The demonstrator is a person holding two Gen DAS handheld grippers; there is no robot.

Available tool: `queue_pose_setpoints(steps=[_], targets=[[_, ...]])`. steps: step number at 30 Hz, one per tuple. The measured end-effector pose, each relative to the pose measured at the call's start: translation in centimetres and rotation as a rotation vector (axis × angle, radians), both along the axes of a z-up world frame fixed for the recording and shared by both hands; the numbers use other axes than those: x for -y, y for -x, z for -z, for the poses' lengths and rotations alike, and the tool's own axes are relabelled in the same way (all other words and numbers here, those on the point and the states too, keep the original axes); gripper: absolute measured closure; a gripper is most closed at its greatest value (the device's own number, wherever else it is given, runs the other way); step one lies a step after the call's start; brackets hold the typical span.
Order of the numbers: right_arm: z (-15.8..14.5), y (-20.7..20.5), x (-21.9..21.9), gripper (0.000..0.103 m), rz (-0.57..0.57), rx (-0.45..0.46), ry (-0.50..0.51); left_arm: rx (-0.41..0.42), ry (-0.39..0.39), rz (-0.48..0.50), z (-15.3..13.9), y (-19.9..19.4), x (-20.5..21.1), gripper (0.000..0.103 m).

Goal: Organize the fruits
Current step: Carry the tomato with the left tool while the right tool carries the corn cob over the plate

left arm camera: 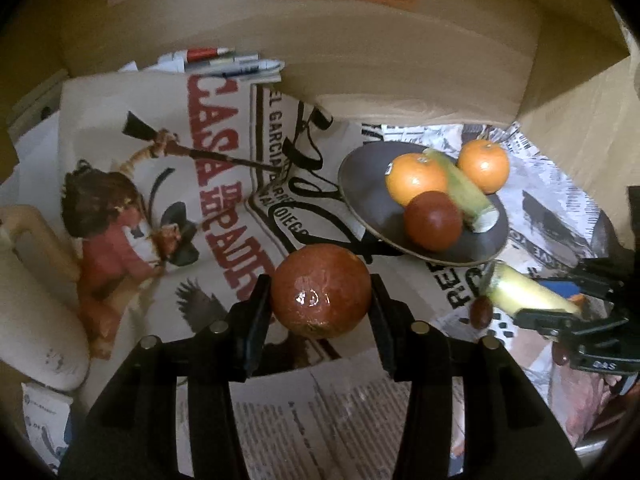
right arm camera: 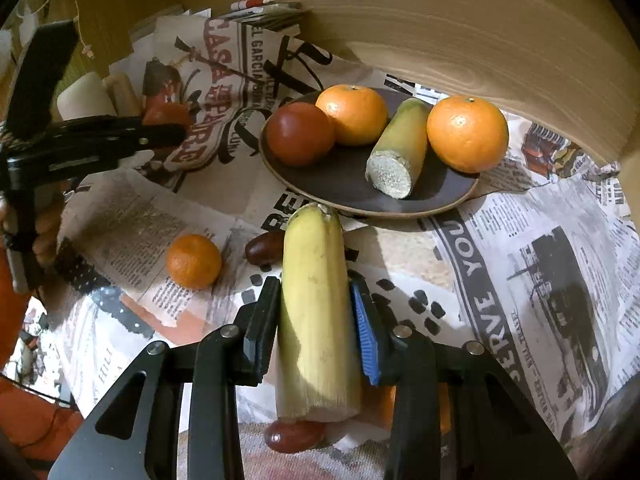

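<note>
Two tools are loaded at once: the left tool (left arm camera: 320, 300) is closed on a dark red round fruit (left arm camera: 322, 292), its fingers pressed to the fruit's sides, and the right tool (right arm camera: 316, 320) is clamped around the middle of a yellow-green cut stalk piece (right arm camera: 316, 312), the blue pad (right arm camera: 364, 328) of one finger against its skin. Both are held above the newspaper-covered surface (right arm camera: 500, 280), short of the near edge of the dark plate (right arm camera: 344, 184), which already carries two oranges (right arm camera: 354, 114), a second red fruit (right arm camera: 300, 134) and another cut stalk piece (right arm camera: 400, 146). A small orange (right arm camera: 194, 262) and a dark date-like fruit (right arm camera: 264, 248) lie loose on the paper nearer the left side. Free room on the plate looks to be its near and left part, so each piece is best lowered there until it rests before the fingers open; the round fruit may roll, so it would sit safest nestled against its neighbours. Bringing the tools in one at a time should keep them from colliding.
</note>
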State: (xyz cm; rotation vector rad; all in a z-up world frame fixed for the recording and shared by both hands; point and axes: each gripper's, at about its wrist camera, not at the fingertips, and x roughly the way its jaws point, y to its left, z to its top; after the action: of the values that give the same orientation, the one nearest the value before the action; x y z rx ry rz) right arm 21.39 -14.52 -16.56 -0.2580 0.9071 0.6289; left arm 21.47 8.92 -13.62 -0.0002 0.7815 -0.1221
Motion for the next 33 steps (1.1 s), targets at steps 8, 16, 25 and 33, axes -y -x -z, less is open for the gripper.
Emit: queue_pose_setpoints(steps=[8, 16, 25, 33], targets=[[0.5, -0.4, -0.9, 0.071, -0.012, 0.007, 0.024, 0.038, -0.020, 0.011, -0.9, 1.3, 1.2, 0.056], [-2.7, -0.1, 0.5, 0.071, 0.026, 0.110, -0.045, 0.060, -0.009, 0.029, -2.0, 0.1, 2.2, 0.056], [-6.9, -1.4, 1.5, 0.071, 0.054, 0.227, -0.091, 0.065, -0.011, 0.055, -2.8, -3.0, 4.2, 0.056], [-8.2, -4.1, 1.5, 0.071, 0.087, 0.272, -0.109, 0.050, -0.033, 0.065, -2.8, -6.4, 5.6, 0.056]])
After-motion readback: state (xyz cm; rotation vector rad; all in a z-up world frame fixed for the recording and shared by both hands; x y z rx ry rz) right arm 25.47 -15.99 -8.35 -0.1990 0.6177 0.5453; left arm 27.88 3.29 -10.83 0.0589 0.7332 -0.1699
